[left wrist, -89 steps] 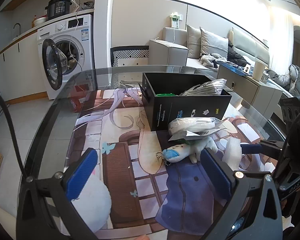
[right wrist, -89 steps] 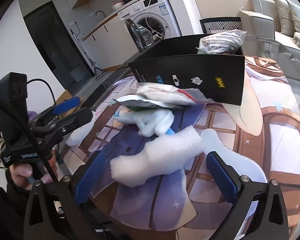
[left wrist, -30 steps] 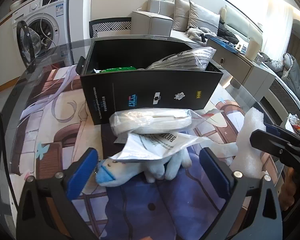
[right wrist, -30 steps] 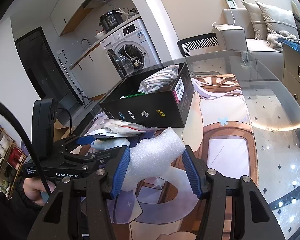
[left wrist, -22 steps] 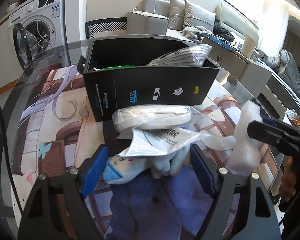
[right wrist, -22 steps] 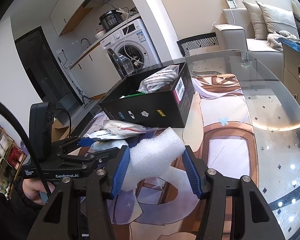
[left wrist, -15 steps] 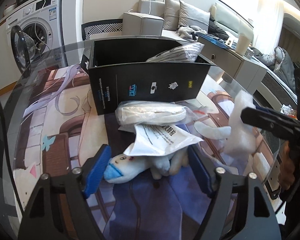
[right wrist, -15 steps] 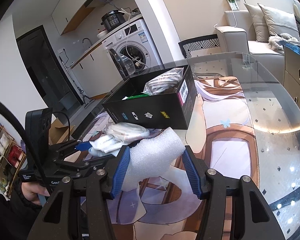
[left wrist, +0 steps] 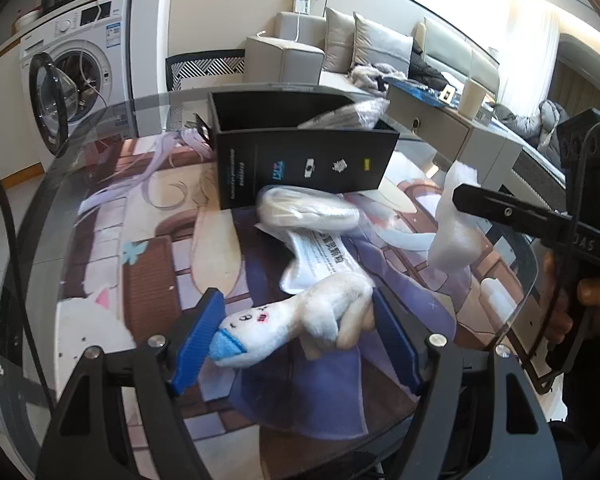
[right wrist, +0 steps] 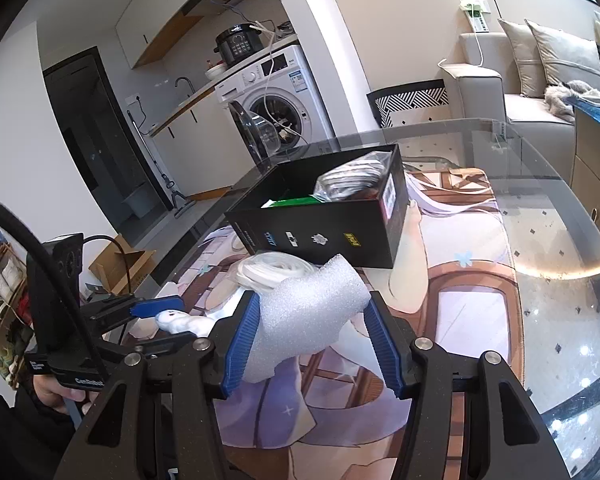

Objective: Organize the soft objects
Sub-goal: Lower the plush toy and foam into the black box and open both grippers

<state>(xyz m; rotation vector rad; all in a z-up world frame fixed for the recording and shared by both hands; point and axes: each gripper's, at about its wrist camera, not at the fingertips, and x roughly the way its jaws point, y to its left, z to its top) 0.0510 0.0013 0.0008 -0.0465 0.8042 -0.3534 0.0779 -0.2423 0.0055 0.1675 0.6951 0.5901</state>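
Plush toy [left wrist: 300, 320]: in the left wrist view, this white stuffed animal is sitting crosswise between the blue pads of the left gripper [left wrist: 296, 340], lifted clear of the printed mat [left wrist: 148, 264].
Left gripper state: its jaws have just been closing and are now pressing on the plush toy from both sides.
Items waiting: a clear bag of white material [left wrist: 308, 210] and a printed plastic pouch [left wrist: 320, 256] are lying on the mat just in front of the black box [left wrist: 304, 164].
Foam piece [left wrist: 454, 232]: it is showing at the right of this view, hanging in the right gripper.
Right wrist view, foam piece [right wrist: 312, 316]: the right gripper [right wrist: 312, 344] is clamping this white foam between its pads, above the mat and short of the box.
Black box [right wrist: 324, 232]: it is standing open on the glass table [right wrist: 560, 280], already holding a striped bag [right wrist: 352, 180] and a green packet [right wrist: 292, 201].
Left gripper [right wrist: 168, 320]: it is showing at the lower left with the plush toy [right wrist: 180, 322] in its pads.
Progress: judged partway; two items are boxed, two are being carried, two are still lying on the mat.
Remaining: both held items need placing in the box, then the bag and the pouch.
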